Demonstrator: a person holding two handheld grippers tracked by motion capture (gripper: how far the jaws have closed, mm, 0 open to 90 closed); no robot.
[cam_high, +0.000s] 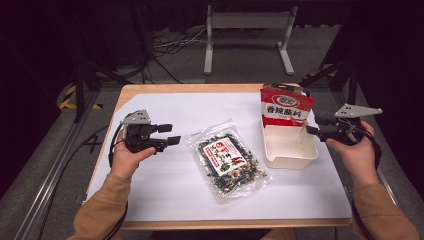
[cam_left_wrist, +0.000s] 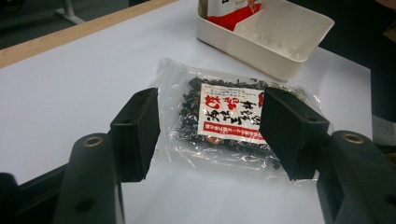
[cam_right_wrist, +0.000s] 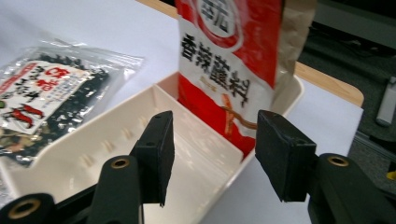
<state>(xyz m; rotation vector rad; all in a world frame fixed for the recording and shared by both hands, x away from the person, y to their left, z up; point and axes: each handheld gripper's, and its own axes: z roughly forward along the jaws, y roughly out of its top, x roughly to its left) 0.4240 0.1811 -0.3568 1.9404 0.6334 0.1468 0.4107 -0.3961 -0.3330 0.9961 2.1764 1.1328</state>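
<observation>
Two grippers are standing with fingers spread, holding nothing: left gripper (cam_high: 167, 134) facing the clear packet (cam_high: 228, 159) lying mid-table, right gripper (cam_high: 314, 125) beside the tray (cam_high: 290, 156) holding the red pouch (cam_high: 285, 105). Approaching low, straddling one packet edge, is advisable.

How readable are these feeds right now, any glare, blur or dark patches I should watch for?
High view: white table cover evenly lit, surroundings nearly black, picture soft. Left gripper view: clear bag of dark snacks shows glare on its plastic; near claw arms blurred. Right gripper view: red packet slightly soft though its print reads, cream tray pale and low in contrast.
</observation>
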